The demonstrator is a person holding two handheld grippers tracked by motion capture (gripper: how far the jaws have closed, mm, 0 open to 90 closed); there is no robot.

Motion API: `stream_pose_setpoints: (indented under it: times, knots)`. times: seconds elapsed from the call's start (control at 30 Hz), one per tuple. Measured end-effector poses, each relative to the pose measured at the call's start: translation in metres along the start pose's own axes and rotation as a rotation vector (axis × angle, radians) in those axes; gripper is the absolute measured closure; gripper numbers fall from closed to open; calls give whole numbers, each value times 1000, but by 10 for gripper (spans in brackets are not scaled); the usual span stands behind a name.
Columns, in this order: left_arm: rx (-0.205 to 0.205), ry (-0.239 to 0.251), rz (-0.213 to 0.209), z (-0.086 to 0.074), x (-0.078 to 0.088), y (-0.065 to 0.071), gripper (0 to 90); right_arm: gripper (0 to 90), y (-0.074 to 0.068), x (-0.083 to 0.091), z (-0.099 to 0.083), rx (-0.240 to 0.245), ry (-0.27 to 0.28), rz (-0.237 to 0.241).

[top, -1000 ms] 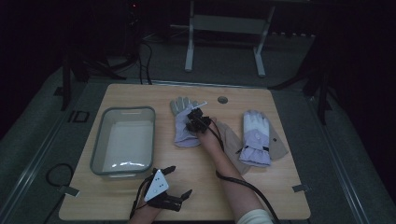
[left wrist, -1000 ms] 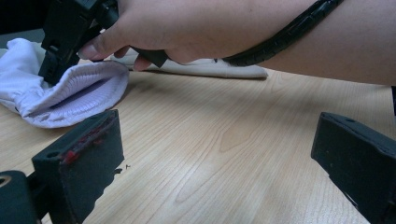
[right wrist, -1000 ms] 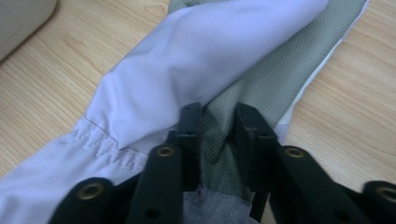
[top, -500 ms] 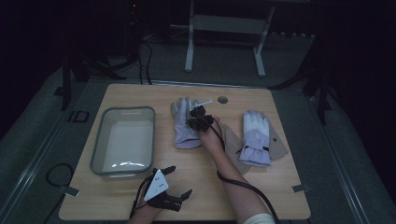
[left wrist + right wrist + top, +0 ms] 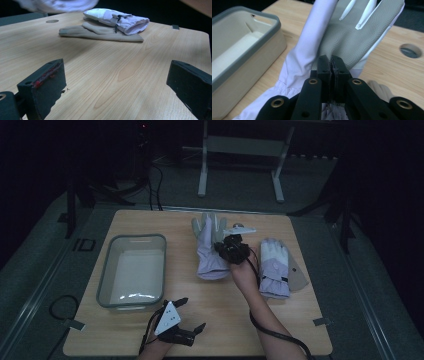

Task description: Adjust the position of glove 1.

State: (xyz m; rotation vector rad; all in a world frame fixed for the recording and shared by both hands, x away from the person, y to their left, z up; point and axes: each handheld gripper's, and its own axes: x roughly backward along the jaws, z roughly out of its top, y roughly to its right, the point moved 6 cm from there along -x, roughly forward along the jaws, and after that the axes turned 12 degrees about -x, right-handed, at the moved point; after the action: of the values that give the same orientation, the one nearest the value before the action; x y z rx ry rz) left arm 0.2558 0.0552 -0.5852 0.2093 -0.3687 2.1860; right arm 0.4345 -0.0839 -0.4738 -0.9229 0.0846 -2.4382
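Lilac fabric with a grey textured palm: that is the ski glove (image 5: 352,37) the right gripper (image 5: 331,62) has pinched, its two black jaws pressed flat together on a fold of the glove at the edge of the palm, no gap showing between them. From the high view the glove (image 5: 207,251) hangs and drapes just ahead of that gripper (image 5: 231,249), the cuff end trailing toward the table (image 5: 210,315) and the fingers pointing away from the person. A pinch at the palm's edge lets the rest of the glove dangle free, which I'd guess suits carrying it over to be dropped somewhere.

Just to the gripper's left in its own view sits the grey-rimmed bin (image 5: 242,45), open-topped, a likely place for the glove. On its other side, near the person's forearm, lies the matching second glove (image 5: 274,267), flat on the wood and partly over a tan liner glove (image 5: 299,279); the left gripper view shows the same pair, the lilac glove (image 5: 117,21) resting on the tan one (image 5: 100,33). A round hole in the tabletop (image 5: 410,50) sits beyond the held glove.

The left gripper (image 5: 187,317) waits at the near edge of the table, well apart from everything, its jaws standing wide with only bare wood between them, holding nothing.
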Motion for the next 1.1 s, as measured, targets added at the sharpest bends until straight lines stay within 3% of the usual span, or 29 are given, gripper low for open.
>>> stream_pose_setpoints:
  times: [0.17, 0.27, 0.5, 0.57, 0.63, 0.77, 1.1]
  knots:
    - [-2, -4, -2, 0, 0, 1, 23, 862, -2, 35, -18, -7, 70, 2]
    - [-6, -4, -2, 0, 0, 1, 23, 862, -1, 48, -32, -8, 81, -8]
    - [-7, -3, 2, 0, 0, 0, 23, 863, 2, 57, -62, -26, 65, -26]
    - [-4, -2, 2, 0, 0, 0, 23, 863, 6, 55, -75, -23, 53, -53]
    - [-2, -2, 2, 0, 0, 0, 23, 862, 9, 51, -85, -42, 29, -24]
    - [-7, -7, 0, 0, 0, 1, 23, 862, 14, 35, -103, -48, -12, -18]
    - [-4, -7, -1, 0, 0, 0, 23, 857, 33, 4, -123, -103, -65, -21]
